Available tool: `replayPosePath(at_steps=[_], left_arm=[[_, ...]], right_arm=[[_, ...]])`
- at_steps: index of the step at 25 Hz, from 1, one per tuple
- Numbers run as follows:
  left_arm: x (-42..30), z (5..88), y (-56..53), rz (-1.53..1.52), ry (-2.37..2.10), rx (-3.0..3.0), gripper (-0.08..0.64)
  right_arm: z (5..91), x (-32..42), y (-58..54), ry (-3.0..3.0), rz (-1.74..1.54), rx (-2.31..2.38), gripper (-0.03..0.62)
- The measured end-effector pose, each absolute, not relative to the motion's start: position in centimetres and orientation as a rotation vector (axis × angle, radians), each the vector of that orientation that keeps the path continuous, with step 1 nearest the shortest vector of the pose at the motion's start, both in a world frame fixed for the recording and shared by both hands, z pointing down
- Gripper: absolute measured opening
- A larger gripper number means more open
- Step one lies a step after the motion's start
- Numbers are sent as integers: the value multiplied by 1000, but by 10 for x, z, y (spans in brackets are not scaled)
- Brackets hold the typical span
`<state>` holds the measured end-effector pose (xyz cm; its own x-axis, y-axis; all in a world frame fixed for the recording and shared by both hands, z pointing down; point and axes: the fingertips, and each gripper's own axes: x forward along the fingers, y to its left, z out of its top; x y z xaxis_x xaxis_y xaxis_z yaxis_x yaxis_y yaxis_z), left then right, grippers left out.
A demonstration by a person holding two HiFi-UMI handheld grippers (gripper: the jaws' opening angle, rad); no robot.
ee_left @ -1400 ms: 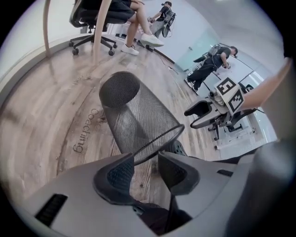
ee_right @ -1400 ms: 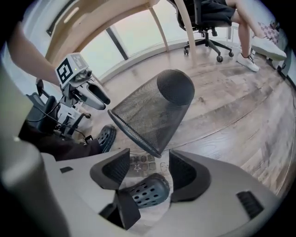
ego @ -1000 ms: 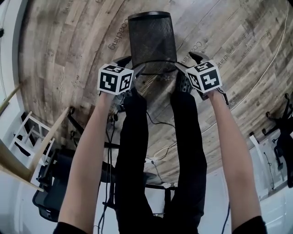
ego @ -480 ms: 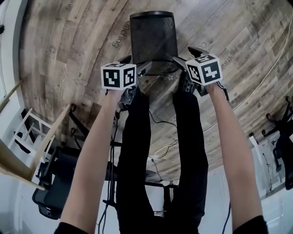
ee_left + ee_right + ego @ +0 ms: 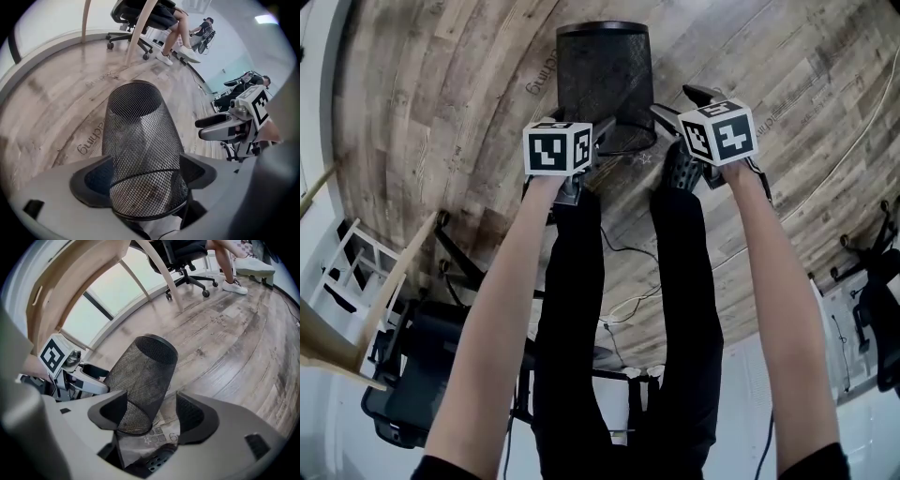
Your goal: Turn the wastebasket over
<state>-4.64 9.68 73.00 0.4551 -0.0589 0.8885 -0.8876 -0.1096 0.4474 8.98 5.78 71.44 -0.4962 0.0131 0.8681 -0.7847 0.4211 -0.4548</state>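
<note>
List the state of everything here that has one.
basket: lying on its side on the floor, gripped by nothing.
left gripper: open, jaws just opened wider; basket's near end shows between them, not pressed.
right gripper: open; basket's near end shows between its jaws, not pressed.

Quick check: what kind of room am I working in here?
Probably an office or lab workspace: a wheeled office chair, a mesh wastebasket, and a wood-plank floor.

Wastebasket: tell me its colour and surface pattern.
The wastebasket is black wire mesh, a fine diamond grid; shows best in the left gripper view.
</note>
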Motion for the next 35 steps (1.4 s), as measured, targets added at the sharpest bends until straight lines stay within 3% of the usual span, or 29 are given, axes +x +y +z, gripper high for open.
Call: replayPosePath(at_steps=[19,35], left_arm=[[-50,737,96,852,-793,1509,476],[-52,749,96,768,-687,1496,551]], right_arm=[[725,37,-26,-1946,976,506,313],[754,43,4,-1813,1505,607,378]])
